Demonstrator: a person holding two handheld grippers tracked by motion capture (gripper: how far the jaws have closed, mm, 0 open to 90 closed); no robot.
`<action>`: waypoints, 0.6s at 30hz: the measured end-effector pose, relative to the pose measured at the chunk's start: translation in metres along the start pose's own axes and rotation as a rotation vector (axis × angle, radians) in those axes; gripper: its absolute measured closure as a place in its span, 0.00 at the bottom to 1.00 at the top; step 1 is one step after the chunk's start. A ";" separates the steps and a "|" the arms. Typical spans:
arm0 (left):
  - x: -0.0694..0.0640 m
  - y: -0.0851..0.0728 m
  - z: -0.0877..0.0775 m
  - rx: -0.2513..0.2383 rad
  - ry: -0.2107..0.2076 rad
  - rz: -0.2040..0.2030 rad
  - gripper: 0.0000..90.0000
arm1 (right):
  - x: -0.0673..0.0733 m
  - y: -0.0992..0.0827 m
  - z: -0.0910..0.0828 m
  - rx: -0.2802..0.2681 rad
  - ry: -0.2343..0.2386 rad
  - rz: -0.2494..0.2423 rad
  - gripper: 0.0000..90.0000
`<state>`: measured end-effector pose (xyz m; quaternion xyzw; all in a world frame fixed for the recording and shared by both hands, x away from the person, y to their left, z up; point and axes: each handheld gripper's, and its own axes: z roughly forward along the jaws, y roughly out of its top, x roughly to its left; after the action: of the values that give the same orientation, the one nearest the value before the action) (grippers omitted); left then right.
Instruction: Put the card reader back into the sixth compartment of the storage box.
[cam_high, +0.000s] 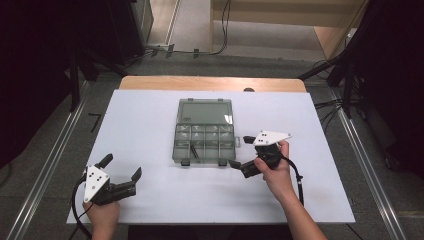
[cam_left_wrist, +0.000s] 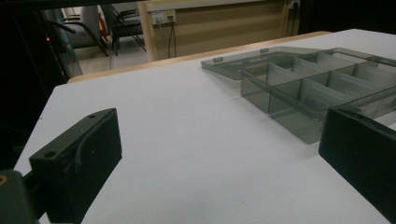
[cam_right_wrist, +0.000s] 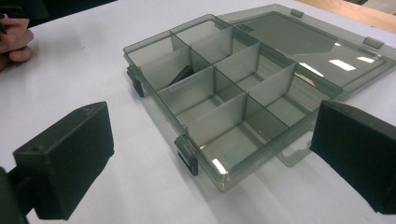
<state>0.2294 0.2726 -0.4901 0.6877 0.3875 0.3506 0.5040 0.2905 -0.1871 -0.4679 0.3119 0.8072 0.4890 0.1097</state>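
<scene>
The white table (cam_high: 150, 130) carries one thing of note: a smoky, see-through compartment box (cam_high: 204, 145) lying at its middle, lid (cam_high: 206, 111) flung fully open and flat on the far side. The tray is split into two rows of cells, and a small dark piece (cam_right_wrist: 181, 73) leans in a near cell toward the left; the other cells look bare. Two dark latches (cam_right_wrist: 187, 154) stick out from the near wall.

The right gripper (cam_high: 241, 151) sits just beside the box's near right corner, jaws spread wide and holding nothing, with one jaw close to the right-hand latch. The left gripper (cam_high: 120, 168) rests well apart near the table's near left corner, likewise released and empty.

The step in hand looks like work on the box, either shutting it or reaching into it. To do it well, the right gripper should come in low and square to the near wall and avoid knocking the latch sideways, since the light tray could skid on the smooth top. Bringing the left gripper across to steady the left wall would help. If the lid is to close, it should be lifted by its far edge, not by the hinge.

Little stands in the way: the table around the box is bare, and only the trailing cable (cam_high: 298, 182) of the right gripper lies close.
</scene>
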 end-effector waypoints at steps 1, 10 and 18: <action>0.000 0.000 0.000 0.001 -0.001 0.000 0.00 | -0.001 -0.001 -0.002 0.001 -0.003 0.002 0.00; 0.000 0.000 0.000 0.001 0.002 0.000 0.00 | -0.007 -0.012 -0.016 -0.015 -0.026 0.026 0.00; 0.000 0.000 0.000 0.001 0.002 0.000 0.00 | -0.012 -0.021 -0.029 -0.025 -0.052 0.037 0.00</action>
<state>0.2294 0.2726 -0.4902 0.6875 0.3883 0.3509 0.5033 0.2773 -0.2224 -0.4725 0.3380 0.7919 0.4929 0.1258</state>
